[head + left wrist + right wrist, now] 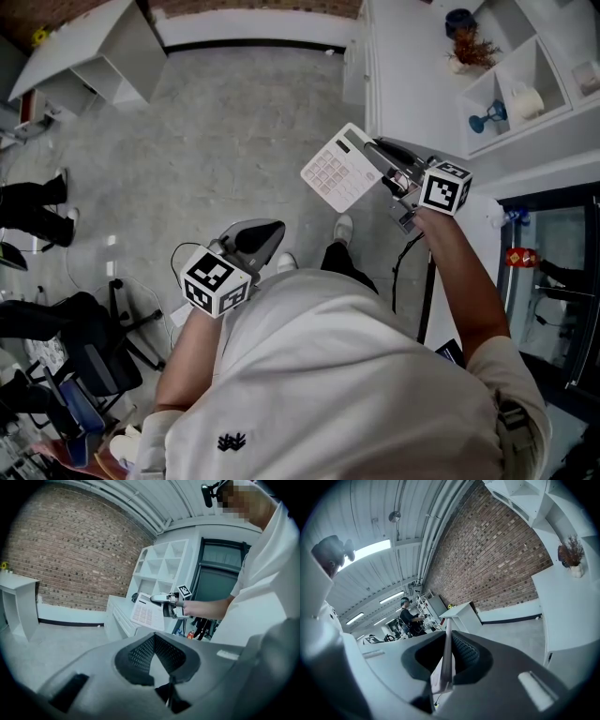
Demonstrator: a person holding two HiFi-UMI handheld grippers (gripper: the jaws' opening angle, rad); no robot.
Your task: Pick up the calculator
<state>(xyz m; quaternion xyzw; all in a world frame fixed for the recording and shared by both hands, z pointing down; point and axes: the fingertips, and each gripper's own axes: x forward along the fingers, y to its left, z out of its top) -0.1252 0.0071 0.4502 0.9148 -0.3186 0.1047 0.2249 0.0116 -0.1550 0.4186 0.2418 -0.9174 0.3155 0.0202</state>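
Note:
A white calculator [337, 171] hangs in the air above the grey floor. My right gripper [372, 150] is shut on its right edge. In the right gripper view the calculator [446, 654] shows edge-on, pinched between the dark pads of my right gripper [447, 641]. The left gripper view shows the calculator [146, 613] keys-forward in front of the white shelves, with the right gripper [157, 598] on it. My left gripper [272, 231] is lower, near the person's waist, well away from the calculator. Its pads meet at the tips [153, 639] with nothing between them.
A white counter [403, 75] and cubby shelves [525, 75] with a blue goblet and a dried plant stand on the right. A white table [94, 47] is at the far left. Someone's legs [28, 206] and a chair [84, 347] are at the left; another person [408, 617] stands far off.

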